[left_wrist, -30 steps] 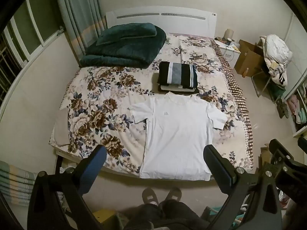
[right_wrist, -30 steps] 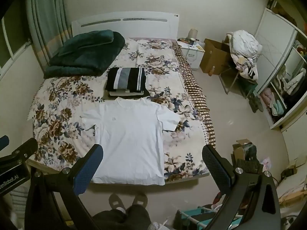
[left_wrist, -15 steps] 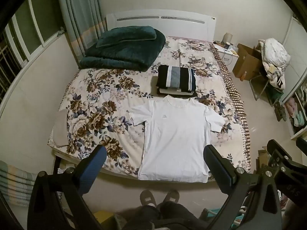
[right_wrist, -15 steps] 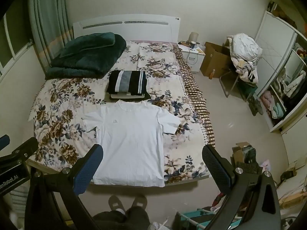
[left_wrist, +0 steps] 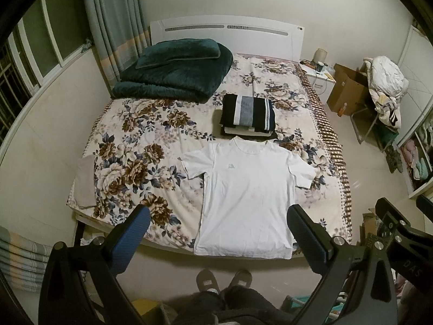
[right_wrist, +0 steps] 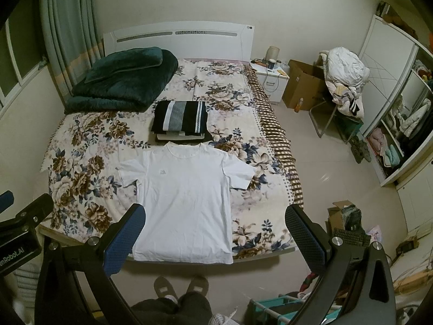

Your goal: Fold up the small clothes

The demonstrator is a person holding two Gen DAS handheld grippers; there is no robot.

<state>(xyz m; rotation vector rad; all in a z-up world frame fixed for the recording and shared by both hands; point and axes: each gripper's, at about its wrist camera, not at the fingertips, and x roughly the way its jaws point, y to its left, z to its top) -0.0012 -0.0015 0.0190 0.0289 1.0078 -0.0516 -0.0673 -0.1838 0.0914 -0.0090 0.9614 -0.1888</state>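
A white T-shirt (left_wrist: 247,189) lies spread flat, face up, on the floral bed (left_wrist: 135,162), its hem at the near edge; it also shows in the right wrist view (right_wrist: 186,197). Behind its collar sits a stack of folded clothes with a black, white and grey striped top piece (left_wrist: 247,113), also in the right wrist view (right_wrist: 180,119). My left gripper (left_wrist: 217,227) is open and empty, held high above the near bed edge. My right gripper (right_wrist: 215,228) is open and empty, at the same height. Neither touches the shirt.
A folded dark green blanket (left_wrist: 176,73) lies at the bed's far left. A white nightstand (right_wrist: 270,78), a cardboard box (right_wrist: 303,86) and a chair piled with laundry (right_wrist: 343,81) stand to the right. My slippered feet (left_wrist: 224,279) stand at the bed's foot.
Both grippers have drawn back and up slightly, so the bed and shirt sit a little further away in both views. The shirt and stack have not moved.
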